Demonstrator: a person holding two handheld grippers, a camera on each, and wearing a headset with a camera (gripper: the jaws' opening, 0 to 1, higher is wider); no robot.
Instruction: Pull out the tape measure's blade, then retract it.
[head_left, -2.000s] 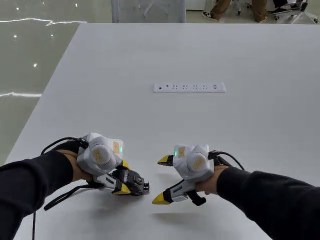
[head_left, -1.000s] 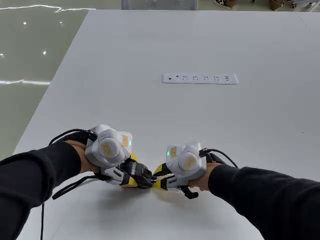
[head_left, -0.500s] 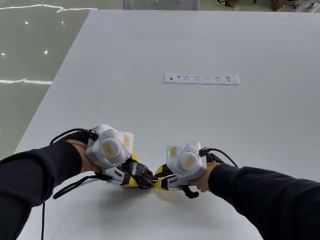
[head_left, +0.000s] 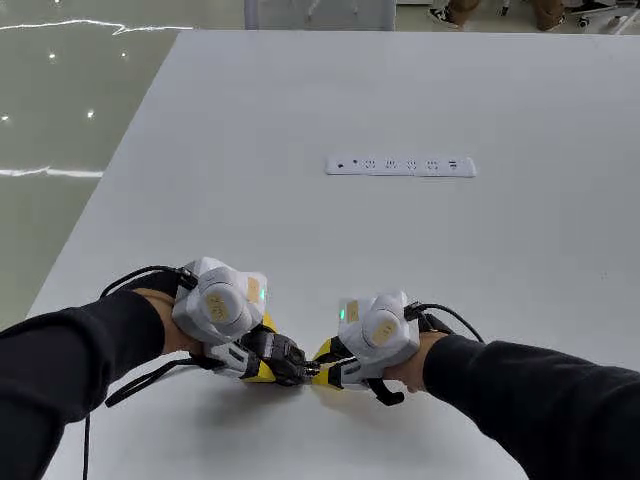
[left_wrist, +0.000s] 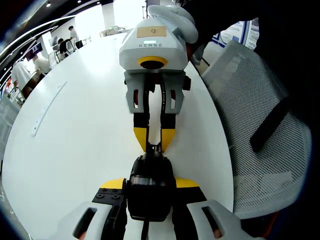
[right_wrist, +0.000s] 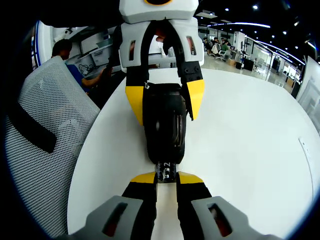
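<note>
Right tongs (right_wrist: 165, 178) have closed on the blade (right_wrist: 165, 171); left tongs (head_left: 264, 350) clamp the tape measure (right_wrist: 165, 125) on white table (head_left: 400, 250).

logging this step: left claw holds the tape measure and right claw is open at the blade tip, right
Not quite. The left claw does hold the tape measure, but the right claw is shut on the blade tip, not open, as the right gripper view shows.

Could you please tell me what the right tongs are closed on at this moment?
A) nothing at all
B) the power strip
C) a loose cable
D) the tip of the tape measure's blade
D: in the right gripper view the right tongs pinch the blade tip just outside the tape measure, which the left tongs hold.
</note>
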